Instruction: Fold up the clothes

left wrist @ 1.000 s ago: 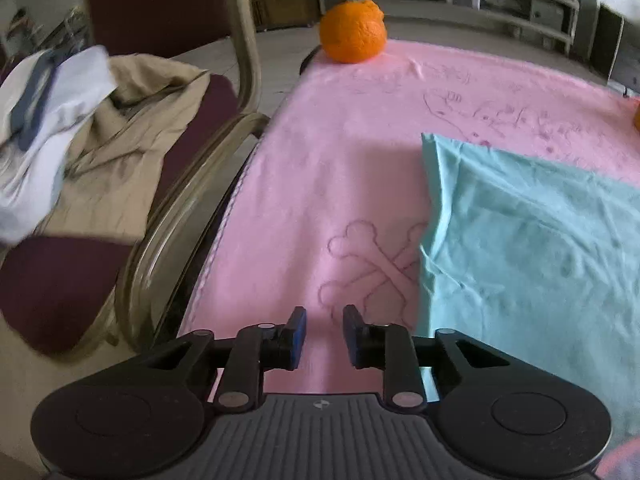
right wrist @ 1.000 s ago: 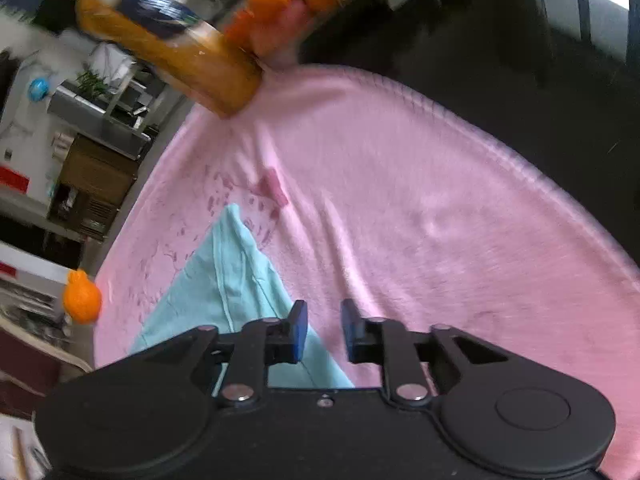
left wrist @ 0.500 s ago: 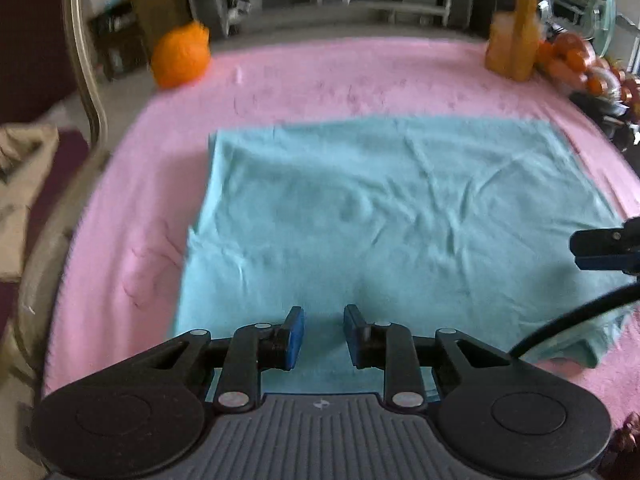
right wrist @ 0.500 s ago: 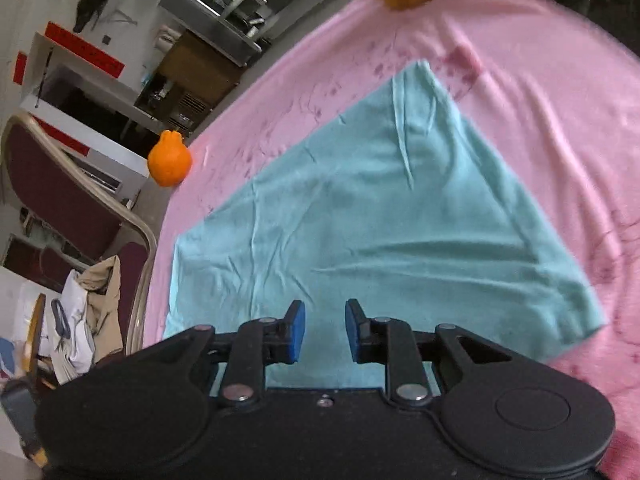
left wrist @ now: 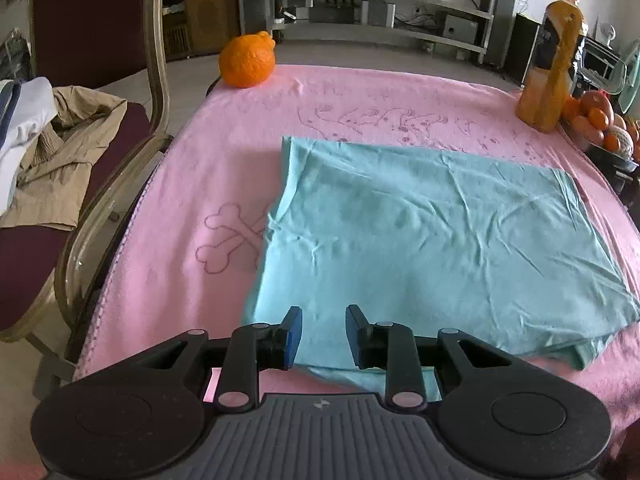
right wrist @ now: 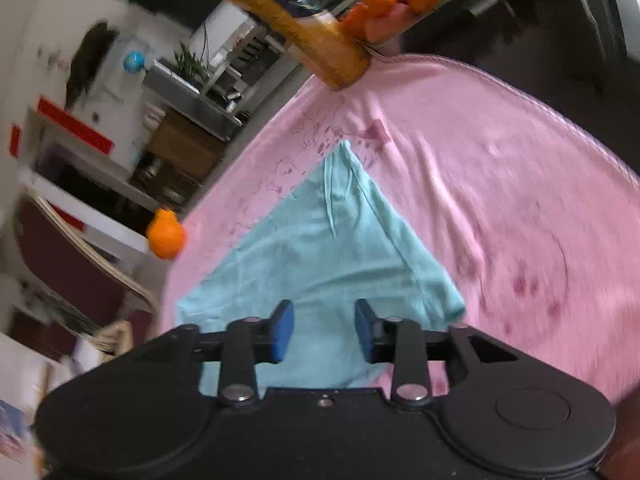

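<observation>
A light teal garment (left wrist: 432,236) lies flat and folded on a pink cloth (left wrist: 240,152) that covers the table. My left gripper (left wrist: 322,334) hovers over the garment's near left edge, jaws apart, nothing between the blue pads. In the right wrist view the same teal garment (right wrist: 320,248) shows as a wedge, and my right gripper (right wrist: 324,330) stands over its near part. Its jaws are opening and grip nothing.
An orange fruit (left wrist: 247,61) sits at the far left corner of the pink cloth. A juice bottle (left wrist: 554,64) and a fruit bowl (left wrist: 600,120) stand at the far right. A chair (left wrist: 92,128) piled with beige and white clothes stands left of the table.
Both grippers swung across the table; the teal garment shifted in each view. The right gripper's jaws have widened. The right gripper's tip is gone from the left wrist view.
</observation>
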